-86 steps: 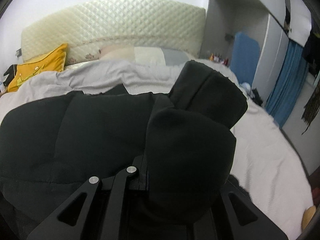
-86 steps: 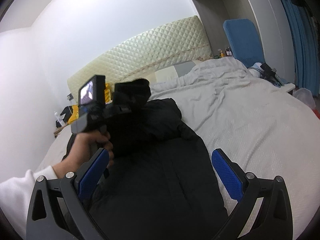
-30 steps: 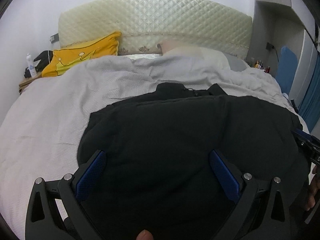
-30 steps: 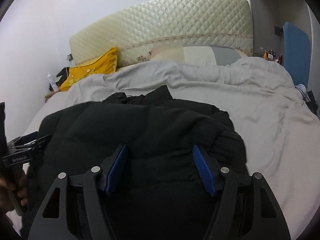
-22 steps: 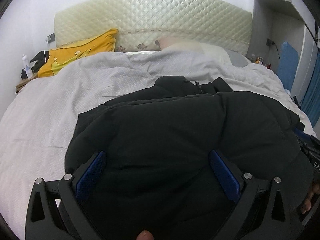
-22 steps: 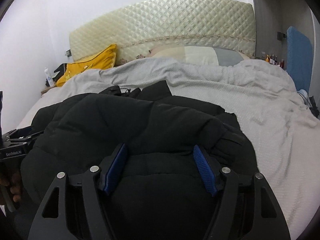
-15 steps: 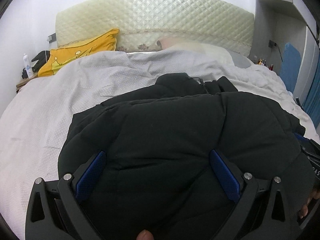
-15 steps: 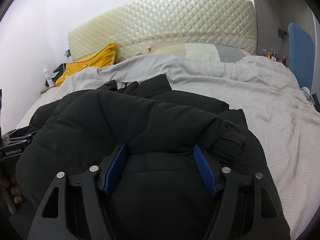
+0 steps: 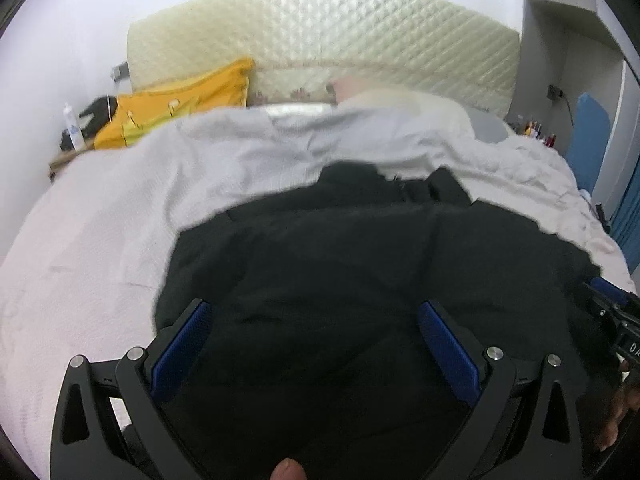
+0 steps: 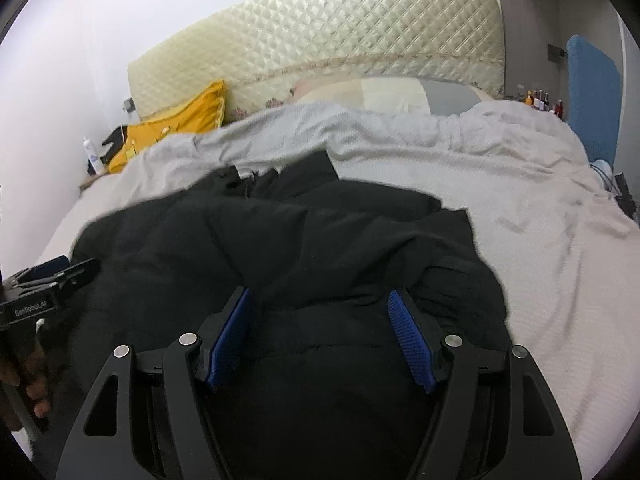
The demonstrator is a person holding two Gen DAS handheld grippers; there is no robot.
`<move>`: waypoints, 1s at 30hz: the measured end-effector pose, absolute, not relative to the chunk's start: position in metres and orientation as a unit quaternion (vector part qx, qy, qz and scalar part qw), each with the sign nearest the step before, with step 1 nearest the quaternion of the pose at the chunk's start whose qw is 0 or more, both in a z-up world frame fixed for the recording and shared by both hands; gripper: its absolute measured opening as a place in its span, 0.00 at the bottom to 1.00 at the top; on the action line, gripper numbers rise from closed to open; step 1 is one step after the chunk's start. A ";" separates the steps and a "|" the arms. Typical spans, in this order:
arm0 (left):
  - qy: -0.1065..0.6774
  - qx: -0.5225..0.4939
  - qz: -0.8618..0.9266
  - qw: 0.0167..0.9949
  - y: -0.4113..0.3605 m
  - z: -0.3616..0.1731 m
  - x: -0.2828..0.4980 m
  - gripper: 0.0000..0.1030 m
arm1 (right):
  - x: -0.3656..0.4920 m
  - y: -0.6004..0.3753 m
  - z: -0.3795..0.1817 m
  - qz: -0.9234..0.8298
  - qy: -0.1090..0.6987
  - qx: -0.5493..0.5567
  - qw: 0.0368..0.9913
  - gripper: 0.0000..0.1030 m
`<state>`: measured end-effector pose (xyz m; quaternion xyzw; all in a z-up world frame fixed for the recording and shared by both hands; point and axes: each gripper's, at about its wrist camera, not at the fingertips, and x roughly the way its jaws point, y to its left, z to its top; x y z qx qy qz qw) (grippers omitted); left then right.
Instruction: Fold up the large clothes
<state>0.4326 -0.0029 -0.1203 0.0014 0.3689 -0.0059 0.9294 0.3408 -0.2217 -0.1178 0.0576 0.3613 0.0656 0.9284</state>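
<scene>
Jaws: my left gripper (image 9: 312, 344) wide over black jacket (image 9: 360, 280) | my right gripper (image 10: 320, 332) part-spread, bulging jacket between pads, grip unclear | jacket on bed (image 10: 520, 220)

- A home bedroom
- Bed (image 10: 500, 200) under a rumpled pale cover, quilted cream headboard (image 10: 320, 44), yellow pillow (image 10: 176, 128)
- Small bottles (image 10: 540, 104) crowd a bedside surface

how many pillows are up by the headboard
2 that show. A yellow pillow leans at the left end of the headboard. A pale pillow lies further right, partly under the grey bedspread. More may be hidden beneath it.
</scene>
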 end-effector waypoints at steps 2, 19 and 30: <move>0.361 -0.003 -0.008 0.933 -0.003 -0.099 0.420 1.00 | 0.329 -0.225 -0.099 0.061 0.351 0.063 0.932 0.68; 0.259 -0.003 -0.024 0.966 -0.013 0.097 0.251 1.00 | 0.180 -0.218 0.109 0.070 0.216 0.042 0.973 0.75; 0.221 0.009 -0.022 0.975 0.001 0.142 0.121 1.00 | 0.080 -0.213 0.161 0.054 0.169 0.026 0.984 0.77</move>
